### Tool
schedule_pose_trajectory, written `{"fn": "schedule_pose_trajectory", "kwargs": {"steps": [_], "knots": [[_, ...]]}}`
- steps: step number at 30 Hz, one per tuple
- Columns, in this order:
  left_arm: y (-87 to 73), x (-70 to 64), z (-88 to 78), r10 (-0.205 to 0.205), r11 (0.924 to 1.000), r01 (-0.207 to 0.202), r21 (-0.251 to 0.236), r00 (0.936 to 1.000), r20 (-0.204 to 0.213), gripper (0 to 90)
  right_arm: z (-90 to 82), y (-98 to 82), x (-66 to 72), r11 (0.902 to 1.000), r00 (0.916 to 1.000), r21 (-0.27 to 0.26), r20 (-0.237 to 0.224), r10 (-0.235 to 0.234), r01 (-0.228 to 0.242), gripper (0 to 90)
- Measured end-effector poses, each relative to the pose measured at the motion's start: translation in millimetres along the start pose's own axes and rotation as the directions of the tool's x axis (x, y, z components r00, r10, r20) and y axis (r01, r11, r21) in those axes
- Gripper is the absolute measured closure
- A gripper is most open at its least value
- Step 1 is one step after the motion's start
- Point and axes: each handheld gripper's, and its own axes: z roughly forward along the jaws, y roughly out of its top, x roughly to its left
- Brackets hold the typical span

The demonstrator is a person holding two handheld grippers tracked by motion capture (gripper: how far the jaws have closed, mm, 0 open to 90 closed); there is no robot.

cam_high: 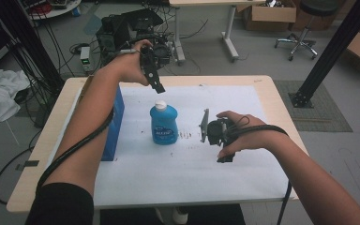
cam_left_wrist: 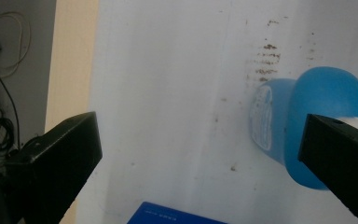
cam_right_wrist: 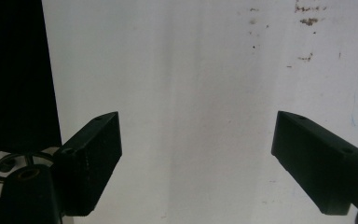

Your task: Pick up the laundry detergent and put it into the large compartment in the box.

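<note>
**Blue bottle waits for a grip at mid-tabletop**

The blue bottle (cam_high: pixel 163 124) stands upright on the white sheet (cam_high: pixel 192 164), about midway between the tabletop's left and right edges. It looks like light, smooth, slightly squeezable plastic; the broad body below the white cap (cam_high: pixel 160 104) seems the safest hold. Its label is too blurred to read. The left gripper (cam_high: pixel 155 84) hovers above it, fingers (cam_left_wrist: pixel 56 163) spread wide; the right gripper (cam_high: pixel 211 133), nearer the right edge, is likewise released.

We see a bright blue bottle (cam_high: pixel 163 124) with a white cap (cam_high: pixel 160 104) and a blue-and-white label, standing on a white sheet (cam_high: pixel 187 159) flecked with small brown marks. Beside it sits a deeper blue box (cam_high: pixel 115 126). Both grippers — left gripper (cam_high: pixel 155 82), right gripper (cam_high: pixel 214 132) — are black, and the tabletop (cam_high: pixel 51 136) is pale wood.
</note>
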Motion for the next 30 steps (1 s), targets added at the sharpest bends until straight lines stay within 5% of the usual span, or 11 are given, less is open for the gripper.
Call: {"fn": "schedule_pose_trajectory", "kwargs": {"steps": [11,21,30], "knots": [[-9.5,-20.0,-19.9,0.049,0.9981,-0.048,-0.039,0.9987,0.017,0.1,-1.4,-3.0,1.2,1.0000,1.0000,0.002,0.002,-0.007,0.007,16.1],[-21.9,-34.7,-21.7,0.075,0.9954,-0.072,-0.063,0.9961,0.046,0.1,-1.2,-0.4,4.0,0.9998,0.9998,-0.006,0.007,-0.017,0.017,16.1],[-25.5,-49.3,-18.0,0.119,0.9924,-0.117,-0.039,0.9907,0.066,0.1,-1.9,0.1,7.5,0.9999,0.9999,-0.001,0.012,-0.012,0.012,16.1]]}}
